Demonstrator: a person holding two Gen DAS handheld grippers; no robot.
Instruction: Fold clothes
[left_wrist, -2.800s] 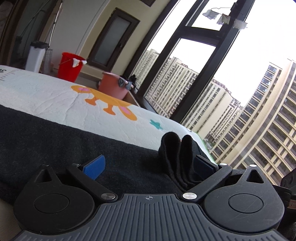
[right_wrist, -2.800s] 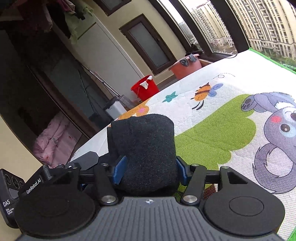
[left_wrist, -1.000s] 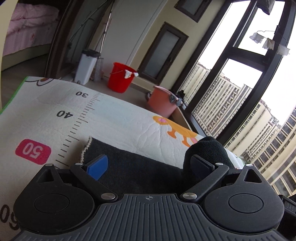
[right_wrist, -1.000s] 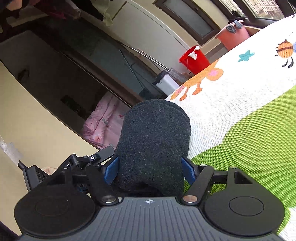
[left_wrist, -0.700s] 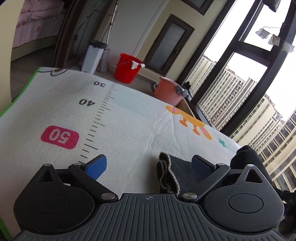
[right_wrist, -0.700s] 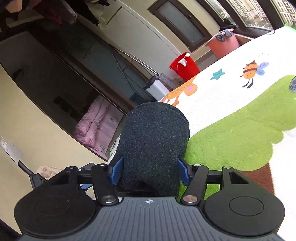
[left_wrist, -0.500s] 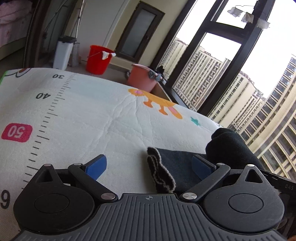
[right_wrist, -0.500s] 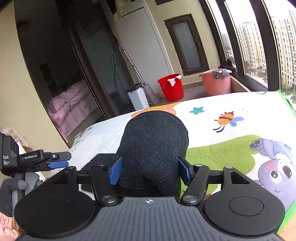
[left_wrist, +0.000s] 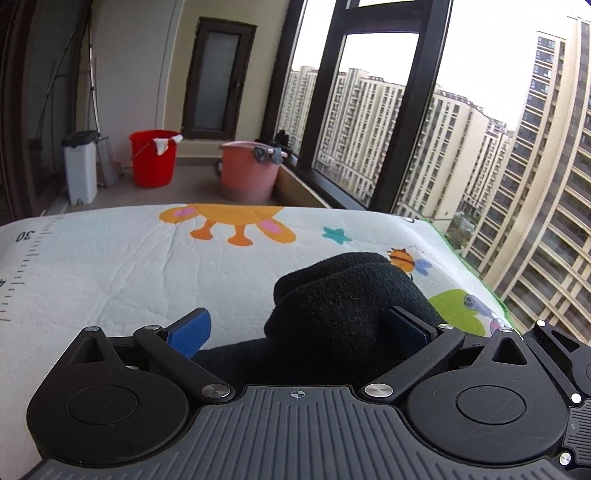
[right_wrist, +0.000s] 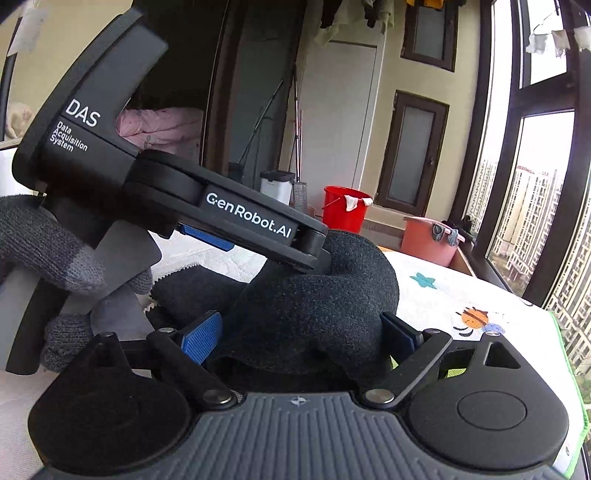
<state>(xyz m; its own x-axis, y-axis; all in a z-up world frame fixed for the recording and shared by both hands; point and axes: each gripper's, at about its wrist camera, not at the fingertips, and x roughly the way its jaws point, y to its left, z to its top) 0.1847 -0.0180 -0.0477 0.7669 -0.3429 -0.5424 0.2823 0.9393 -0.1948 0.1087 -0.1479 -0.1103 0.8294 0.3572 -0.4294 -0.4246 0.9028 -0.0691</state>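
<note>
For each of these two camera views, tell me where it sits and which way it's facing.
Left wrist: on the left gripper, facing across the play mat toward the window; its fingers flank the black garment.
Right wrist: on the right gripper, jaws opening around the garment; gloved hand shows.
Shared: garment, red bucket, pink bucket.

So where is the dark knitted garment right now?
The dark knitted garment lies bunched on the cartoon-printed play mat, filling the centre of both wrist views between the opening right tongs, with the left tongs beside it.

Black garment (left_wrist: 343, 295) on play mat (left_wrist: 110, 266)
</note>
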